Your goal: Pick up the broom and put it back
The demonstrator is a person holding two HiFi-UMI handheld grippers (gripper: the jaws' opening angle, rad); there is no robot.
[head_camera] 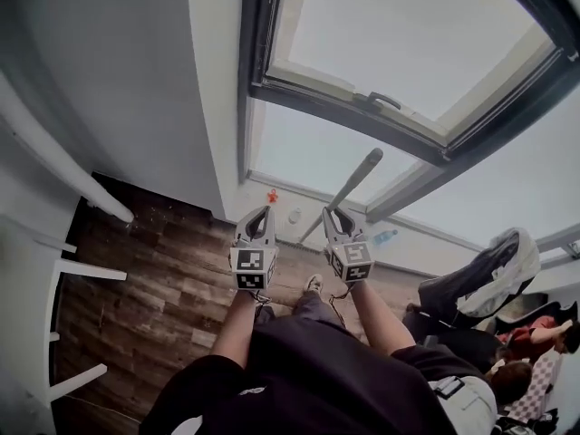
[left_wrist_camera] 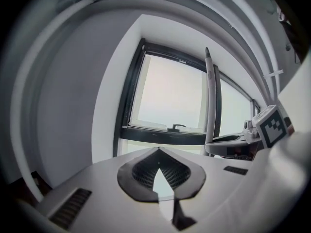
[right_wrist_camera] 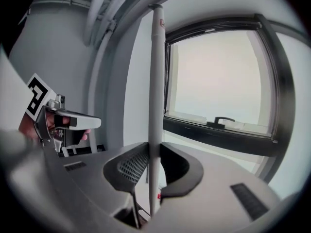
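The broom shows only as a long grey handle (head_camera: 349,188) that slants up toward the window. My right gripper (head_camera: 333,216) is shut on this handle (right_wrist_camera: 155,81), which runs upright between its black pads (right_wrist_camera: 133,166). In the left gripper view the same handle (left_wrist_camera: 210,96) rises at the right, above the right gripper (left_wrist_camera: 233,142). The broom's head is hidden. My left gripper (head_camera: 259,214) is held beside the right one, apart from the handle. Its jaws (left_wrist_camera: 159,152) meet at the tips with nothing between them. The right gripper view shows the left gripper (right_wrist_camera: 68,120) at its left.
A black-framed window (head_camera: 362,107) with a handle (left_wrist_camera: 176,126) fills the wall ahead. Below lies a dark wooden floor (head_camera: 154,279). A white rack (head_camera: 63,270) stands at the left. Dark chairs with clothes (head_camera: 480,279) and a seated person (head_camera: 535,338) are at the right.
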